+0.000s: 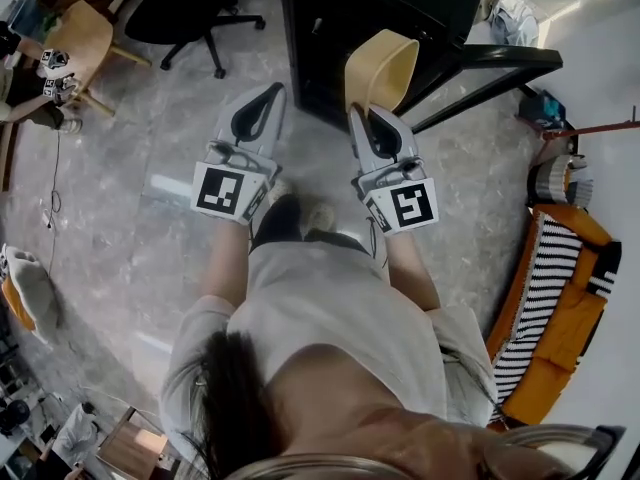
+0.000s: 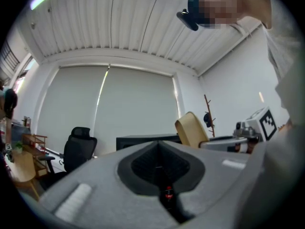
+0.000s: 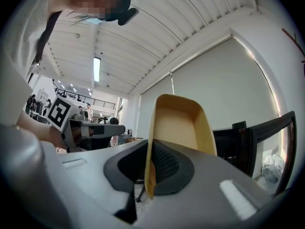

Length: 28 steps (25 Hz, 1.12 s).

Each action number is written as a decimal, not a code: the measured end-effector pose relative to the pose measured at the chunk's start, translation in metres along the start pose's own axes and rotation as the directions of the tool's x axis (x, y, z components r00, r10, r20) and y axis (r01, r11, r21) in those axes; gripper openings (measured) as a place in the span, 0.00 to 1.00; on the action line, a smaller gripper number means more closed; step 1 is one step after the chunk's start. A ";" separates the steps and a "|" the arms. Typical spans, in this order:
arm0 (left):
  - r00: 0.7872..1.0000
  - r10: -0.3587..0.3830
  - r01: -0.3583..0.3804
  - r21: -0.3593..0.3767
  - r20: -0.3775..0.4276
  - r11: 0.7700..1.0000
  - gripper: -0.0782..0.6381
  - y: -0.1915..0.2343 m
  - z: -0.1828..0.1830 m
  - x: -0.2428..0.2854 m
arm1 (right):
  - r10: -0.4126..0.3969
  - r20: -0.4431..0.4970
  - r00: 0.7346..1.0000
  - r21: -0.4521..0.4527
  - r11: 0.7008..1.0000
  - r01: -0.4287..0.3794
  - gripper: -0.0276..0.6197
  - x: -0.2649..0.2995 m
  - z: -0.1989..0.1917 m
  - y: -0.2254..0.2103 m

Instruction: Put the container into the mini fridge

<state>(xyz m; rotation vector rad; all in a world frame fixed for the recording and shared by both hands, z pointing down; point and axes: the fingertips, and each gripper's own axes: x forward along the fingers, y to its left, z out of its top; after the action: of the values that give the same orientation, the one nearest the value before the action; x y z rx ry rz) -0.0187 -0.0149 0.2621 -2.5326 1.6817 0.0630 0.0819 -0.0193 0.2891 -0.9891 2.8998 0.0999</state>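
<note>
A tan, open-topped container (image 1: 385,66) is held up on edge, and my right gripper (image 1: 362,118) is shut on one of its walls. In the right gripper view the container (image 3: 178,123) rises from between the pads, wall pinched at my right gripper (image 3: 148,168). The black mini fridge (image 1: 340,28) stands just beyond it on the floor, its door (image 1: 500,58) swung out to the right. My left gripper (image 1: 268,96) hovers beside the right one, left of the container, shut and holding nothing. Its view shows my left gripper (image 2: 159,163), with the fridge (image 2: 143,141) and the container (image 2: 190,130) ahead.
A black office chair (image 1: 190,8) and a wooden chair (image 1: 85,33) stand at the far left. An orange sofa with a striped throw (image 1: 560,308) fills the right side. The person's feet (image 1: 300,213) are on the marble floor right before the fridge.
</note>
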 end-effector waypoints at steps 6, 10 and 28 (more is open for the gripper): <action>1.000 -0.022 0.022 -0.002 -0.002 1.000 0.11 0.028 -0.003 0.022 | 0.005 -0.022 1.000 -0.007 1.000 -0.006 0.06 0.035 -0.007 -0.009; 0.998 -0.055 0.055 -0.008 -0.001 0.998 0.11 0.046 -0.006 0.040 | -0.001 -0.049 0.999 -0.022 1.000 0.000 0.06 0.058 -0.014 -0.014; 0.979 -0.198 0.195 -0.058 -0.046 0.979 0.11 0.136 -0.054 0.116 | -0.009 -0.318 0.948 -0.086 0.996 -0.020 0.06 0.163 -0.103 -0.042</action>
<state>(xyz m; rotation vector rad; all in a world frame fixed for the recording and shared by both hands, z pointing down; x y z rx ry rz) -0.1004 -0.1795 0.2975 -2.7485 1.4548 0.0272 -0.0260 -0.1604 0.3744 -1.1047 3.2159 0.0754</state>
